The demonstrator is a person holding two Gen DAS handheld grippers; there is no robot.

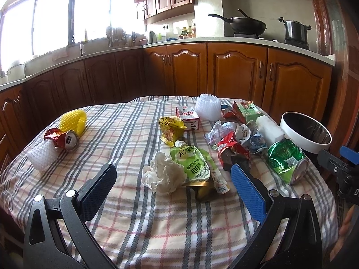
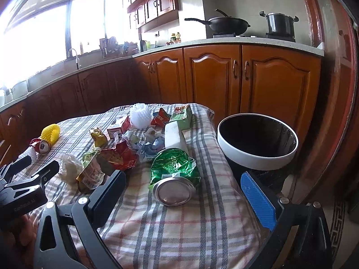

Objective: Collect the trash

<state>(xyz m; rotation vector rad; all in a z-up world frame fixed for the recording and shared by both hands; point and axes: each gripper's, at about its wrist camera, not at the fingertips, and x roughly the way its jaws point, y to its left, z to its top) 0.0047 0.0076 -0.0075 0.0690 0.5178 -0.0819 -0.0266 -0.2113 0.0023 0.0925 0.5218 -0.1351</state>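
Trash lies on a plaid-clothed table. My left gripper is open and empty, its fingers on either side of a crumpled white tissue and a green juice pouch. My right gripper is open and empty, just short of a crushed green can, which also shows in the left wrist view. A white-rimmed bin with a black liner stands past the table's right edge.
Further trash: a red can, yellow foam net, white foam nets, yellow wrapper, small carton, red wrapper, crumpled paper, white foam block, green carton. Wooden kitchen cabinets stand behind.
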